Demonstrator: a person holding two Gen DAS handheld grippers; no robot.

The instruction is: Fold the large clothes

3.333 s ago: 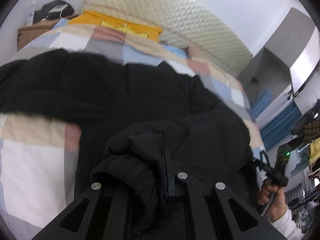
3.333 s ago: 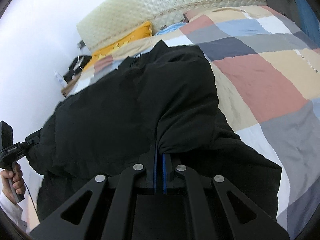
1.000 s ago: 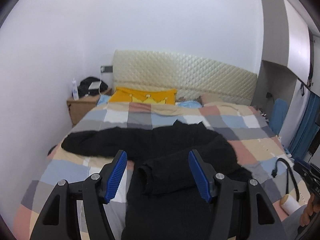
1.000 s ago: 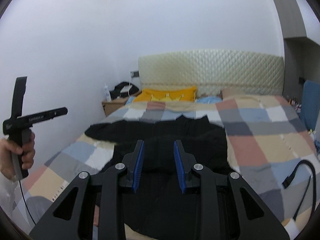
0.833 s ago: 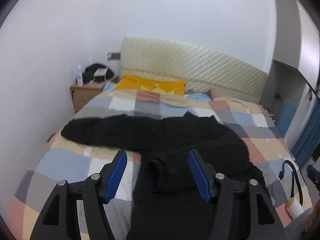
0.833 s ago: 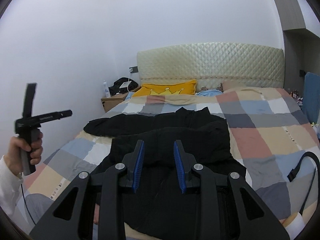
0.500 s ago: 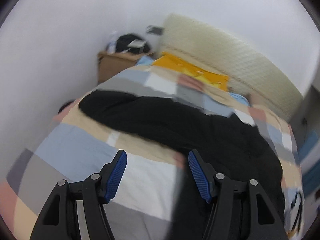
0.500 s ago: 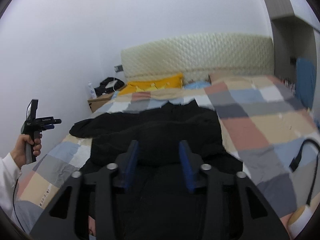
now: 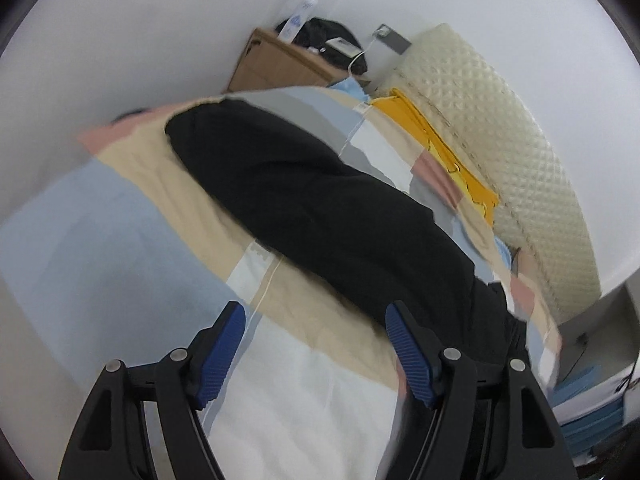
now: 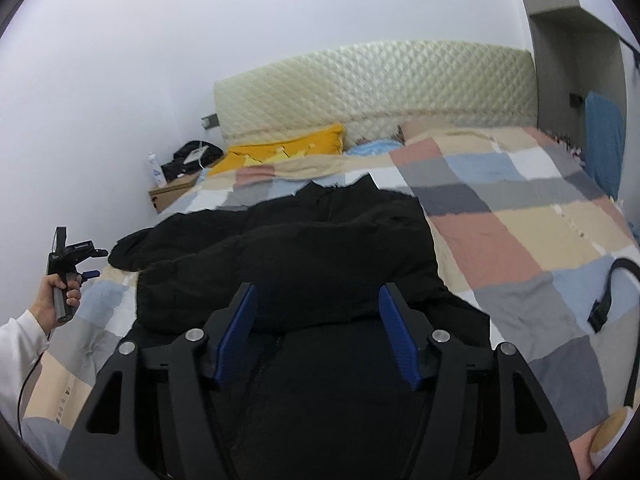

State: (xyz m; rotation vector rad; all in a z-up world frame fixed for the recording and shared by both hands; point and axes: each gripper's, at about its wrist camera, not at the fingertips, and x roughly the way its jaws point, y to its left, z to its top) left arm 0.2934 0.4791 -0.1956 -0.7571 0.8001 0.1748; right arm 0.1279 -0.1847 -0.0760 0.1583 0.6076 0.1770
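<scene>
A bed covered by a patchwork quilt (image 10: 520, 240) of beige, pink, blue, grey and white squares fills both views, with a cream quilted padded headboard (image 10: 380, 84) at its far end. On the quilt lies the large black padded jacket (image 10: 312, 248), body towards the foot of the bed, one sleeve (image 9: 288, 184) stretched out flat towards the wall side (the other is folded across the chest). A yellow pillow (image 10: 288, 148) rests against the headboard, beside a brown wooden bedside cabinet (image 9: 280, 66).

The right gripper (image 10: 318, 334) hangs over the jacket's lower front; its blue-padded jaws have just been opening and stand apart with nothing pinched. The left gripper (image 9: 312, 352), held in a hand (image 10: 60, 294) with a white sleeve, is over bare quilt just beside the outstretched sleeve, jaws having just widened, gripping nothing.
</scene>
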